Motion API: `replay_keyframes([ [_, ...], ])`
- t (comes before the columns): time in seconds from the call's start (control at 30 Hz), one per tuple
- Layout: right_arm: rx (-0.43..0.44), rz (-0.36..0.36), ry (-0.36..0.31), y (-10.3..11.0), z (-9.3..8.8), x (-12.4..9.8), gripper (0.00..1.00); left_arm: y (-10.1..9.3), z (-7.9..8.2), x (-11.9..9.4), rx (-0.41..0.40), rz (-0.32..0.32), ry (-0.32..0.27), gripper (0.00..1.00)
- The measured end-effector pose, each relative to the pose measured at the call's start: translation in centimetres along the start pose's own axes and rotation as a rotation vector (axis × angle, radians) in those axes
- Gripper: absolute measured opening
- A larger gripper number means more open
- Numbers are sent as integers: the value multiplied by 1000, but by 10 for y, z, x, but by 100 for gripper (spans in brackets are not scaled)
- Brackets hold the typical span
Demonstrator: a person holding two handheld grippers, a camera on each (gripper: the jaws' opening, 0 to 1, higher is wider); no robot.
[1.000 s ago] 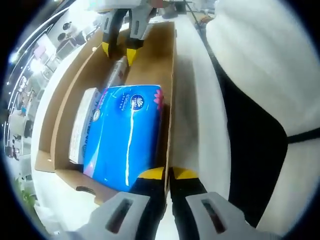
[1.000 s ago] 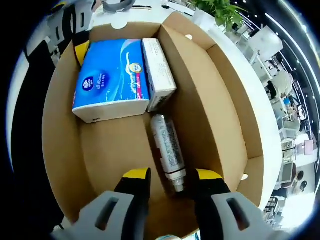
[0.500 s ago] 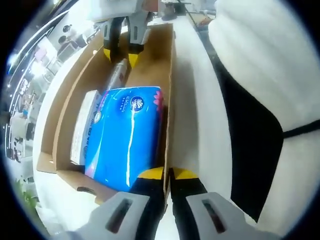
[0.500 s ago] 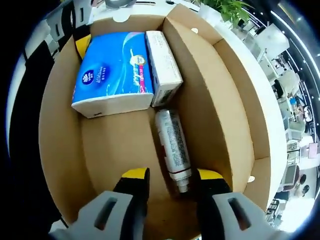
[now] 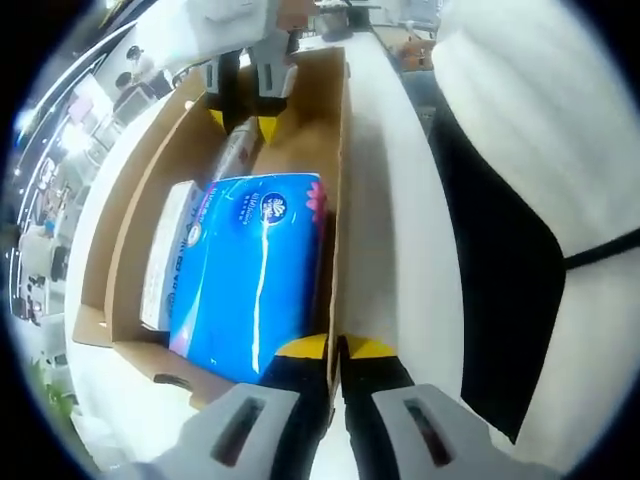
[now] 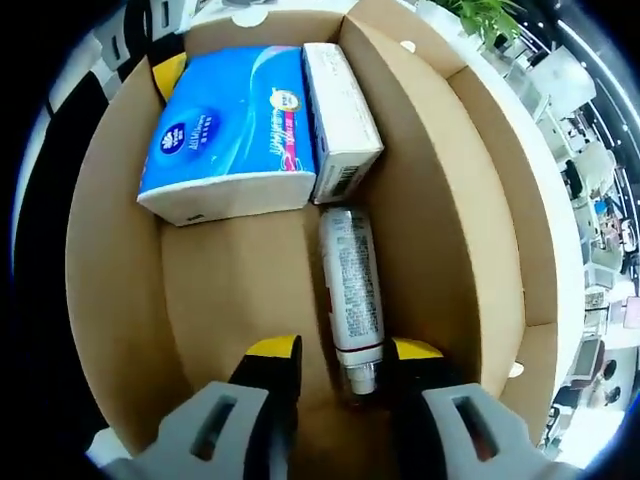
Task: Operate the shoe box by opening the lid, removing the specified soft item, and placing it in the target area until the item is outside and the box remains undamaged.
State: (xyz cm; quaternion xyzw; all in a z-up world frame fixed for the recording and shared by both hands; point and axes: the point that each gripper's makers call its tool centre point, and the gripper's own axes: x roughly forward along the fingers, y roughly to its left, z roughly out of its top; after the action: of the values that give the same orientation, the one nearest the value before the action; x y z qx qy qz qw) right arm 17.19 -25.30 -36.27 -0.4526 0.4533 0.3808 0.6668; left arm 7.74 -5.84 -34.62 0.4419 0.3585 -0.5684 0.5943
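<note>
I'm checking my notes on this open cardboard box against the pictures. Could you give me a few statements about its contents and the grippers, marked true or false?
1. The blue soft tissue pack lies inside the brown cardboard box. True.
2. The silver cylindrical can stands upright. False: it lies on its side.
3. The right gripper has its jaws open astride the can's cap. True.
4. The white carton lies on top of the tissue pack. False: it lies beside it.

open shoe box point(image 6: 120, 250), blue tissue pack point(image 6: 225, 135) inside

Print on the blue tissue pack point(image 6: 228, 130) and bottle point(image 6: 355, 290) is too blurred to read.
</note>
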Motion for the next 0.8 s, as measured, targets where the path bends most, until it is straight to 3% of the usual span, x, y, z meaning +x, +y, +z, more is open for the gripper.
replay_keyframes([
  [0.13,8,10,8,1,-3,3,31,0,0,0,-2,3,-1,3],
  [0.23,22,13,24,4,-5,1,21,0,0,0,-3,5,-2,3],
  [0.37,61,-8,58,2,-10,-2,19,0,0,0,2,3,-5,3],
  [0.43,143,41,33,12,-8,-4,19,0,1,0,4,2,-6,3],
  [0.53,155,33,28,14,-9,-5,19,0,1,0,2,-5,-3,3],
  [0.67,260,49,15,23,-8,-8,19,1,1,0,-1,-1,-2,3],
  [0.73,309,25,54,23,-15,-9,19,1,1,0,-3,1,-4,3],
  [0.8,348,40,30,27,-10,-9,19,1,1,0,-4,0,-3,3],
])
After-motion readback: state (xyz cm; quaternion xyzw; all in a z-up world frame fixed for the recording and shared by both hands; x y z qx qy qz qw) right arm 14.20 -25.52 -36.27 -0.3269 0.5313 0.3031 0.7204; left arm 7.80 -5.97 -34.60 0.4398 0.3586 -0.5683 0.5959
